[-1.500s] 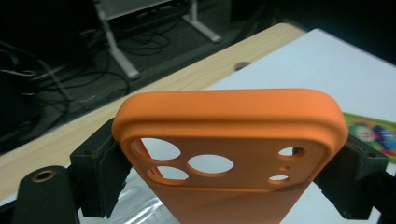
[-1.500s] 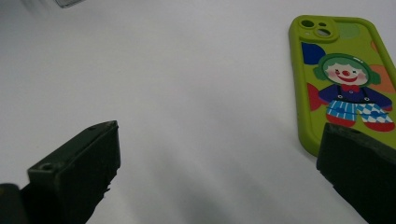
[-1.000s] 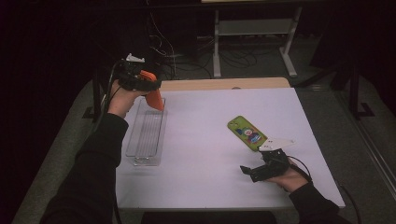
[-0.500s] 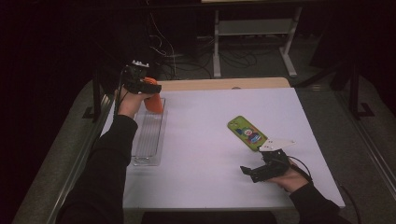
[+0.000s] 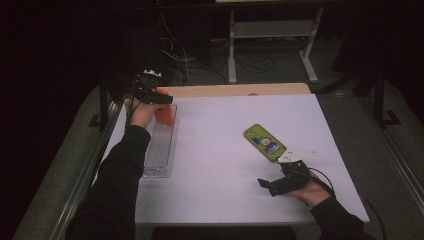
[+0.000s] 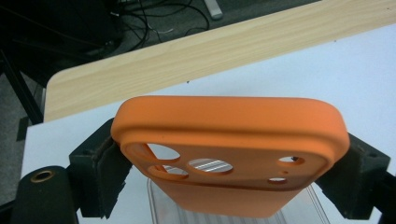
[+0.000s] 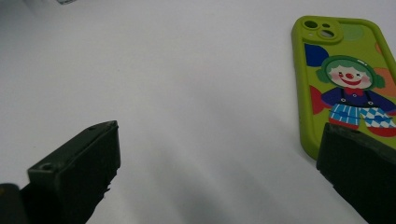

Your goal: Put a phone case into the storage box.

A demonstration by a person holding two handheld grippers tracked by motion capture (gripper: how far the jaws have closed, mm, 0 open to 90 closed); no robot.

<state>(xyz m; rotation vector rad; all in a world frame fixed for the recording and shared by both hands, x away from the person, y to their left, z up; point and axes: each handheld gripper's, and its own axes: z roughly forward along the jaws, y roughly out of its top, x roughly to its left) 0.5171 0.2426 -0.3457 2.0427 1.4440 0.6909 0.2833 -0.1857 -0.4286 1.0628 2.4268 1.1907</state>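
Observation:
My left gripper [image 5: 161, 102] is shut on an orange phone case [image 5: 164, 113], holding it on edge above the far end of a clear ribbed tray [image 5: 159, 150]. In the left gripper view the orange case [image 6: 229, 140] spans both jaws, camera holes facing me, with the tray [image 6: 299, 212] below it. A green phone case with a clown picture [image 5: 264, 142] lies flat on the white table. My right gripper [image 5: 267, 186] rests open near the front right edge, just in front of that case. In the right gripper view the green case [image 7: 345, 79] lies beside the right jaw.
The white table [image 5: 220, 165] has a wooden strip [image 5: 240, 89] along its far edge. Behind it stand a metal shelf frame [image 5: 270, 45] and loose cables on a dark floor. A metal rail runs along the table's left side.
The left hand has carried the orange case a little forward and lower over the tray's far end. The right gripper and the green case stay put.

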